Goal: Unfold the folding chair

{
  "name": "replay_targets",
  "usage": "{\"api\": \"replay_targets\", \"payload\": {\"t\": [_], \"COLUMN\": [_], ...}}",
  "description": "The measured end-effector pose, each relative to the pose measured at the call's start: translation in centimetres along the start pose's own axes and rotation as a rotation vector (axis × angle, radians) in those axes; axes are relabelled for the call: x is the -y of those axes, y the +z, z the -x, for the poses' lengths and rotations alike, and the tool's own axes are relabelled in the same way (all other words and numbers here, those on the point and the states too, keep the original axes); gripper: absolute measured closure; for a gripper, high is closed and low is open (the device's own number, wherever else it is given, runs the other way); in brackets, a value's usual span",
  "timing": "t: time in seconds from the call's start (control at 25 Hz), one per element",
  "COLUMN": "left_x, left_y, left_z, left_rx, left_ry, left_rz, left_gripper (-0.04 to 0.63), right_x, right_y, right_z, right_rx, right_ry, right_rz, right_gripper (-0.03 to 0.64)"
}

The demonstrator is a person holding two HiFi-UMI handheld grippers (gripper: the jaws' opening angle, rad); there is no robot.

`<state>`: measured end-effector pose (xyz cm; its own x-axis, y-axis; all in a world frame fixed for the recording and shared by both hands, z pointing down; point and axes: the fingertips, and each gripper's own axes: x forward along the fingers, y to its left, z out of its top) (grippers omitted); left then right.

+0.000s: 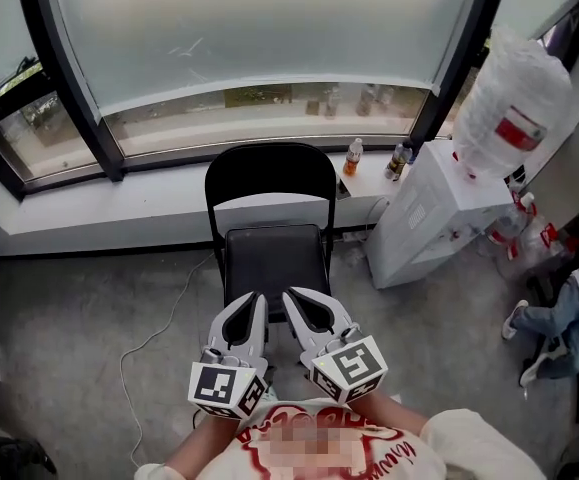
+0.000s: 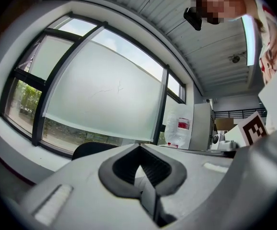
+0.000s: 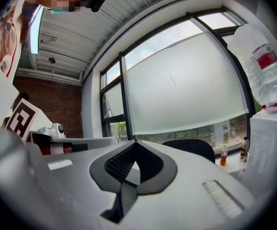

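The jaws of the left gripper [image 1: 254, 297] are closed: in the left gripper view the two tips meet in one point and there is nothing between them. The jaws of the right gripper [image 1: 291, 294] are closed as well, tip against tip, and also empty. Both grippers are held side by side, near each other, low in the head view, and both point level towards the chair.

The folding chair [image 1: 272, 253] stands just in front of the tips, already unfolded. Its black seat [image 1: 274, 260] lies flat and its rounded backrest [image 1: 269, 173] stands upright behind it. In the head view the tips of both jaws overlap the front edge of the seat; whether they touch it I cannot tell. The chair stands on the grey floor [image 1: 69, 328], with its back to a large curved window [image 1: 259, 28].

A thin white cable [image 1: 164, 328] runs over the floor to the left of the chair. On the window ledge [image 1: 169, 193] behind the chair, to the right, stand two small bottles [image 1: 353, 156], one with orange liquid. Further right is a white water dispenser [image 1: 434, 218] with a big water bottle [image 1: 514, 98] upside down on top. At the right edge of the head view a person's legs [image 1: 554, 318] show.
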<state>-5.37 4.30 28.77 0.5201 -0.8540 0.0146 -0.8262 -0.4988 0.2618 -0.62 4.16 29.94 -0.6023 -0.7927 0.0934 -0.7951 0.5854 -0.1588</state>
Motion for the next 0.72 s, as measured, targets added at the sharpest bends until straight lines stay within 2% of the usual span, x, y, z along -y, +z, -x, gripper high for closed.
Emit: {"api": "replay_targets", "payload": {"t": [0.16,0.32,0.48,0.72], "left_x": [5.7,9.3,10.3,9.3], "left_y": [-1.6,-1.7,-1.7,-1.3], "left_z": [3.5,6.0,9.0,13.1], "left_rx": [0.013,0.031,0.025,0.031], "left_ry": [0.003,0.03,0.076,0.14], "left_rz": [0.01,-0.007,-0.026,-0.023], "left_gripper": [0.594,0.594,0.594,0.594], "right_x": [-1.0,-1.7,-2.2,-4.3], "right_y": [-0.9,-0.9,-0.8,-0.8], "right_z": [6.2,10.6,12.8,13.9], "right_rx": [-0.011,0.005,0.027,0.032], "right_ry": [0.02,0.045,0.058,0.08], "right_rz": [0.012,0.016,-0.004,-0.011], "right_gripper": [0.594,0.594,0.594,0.594]}}
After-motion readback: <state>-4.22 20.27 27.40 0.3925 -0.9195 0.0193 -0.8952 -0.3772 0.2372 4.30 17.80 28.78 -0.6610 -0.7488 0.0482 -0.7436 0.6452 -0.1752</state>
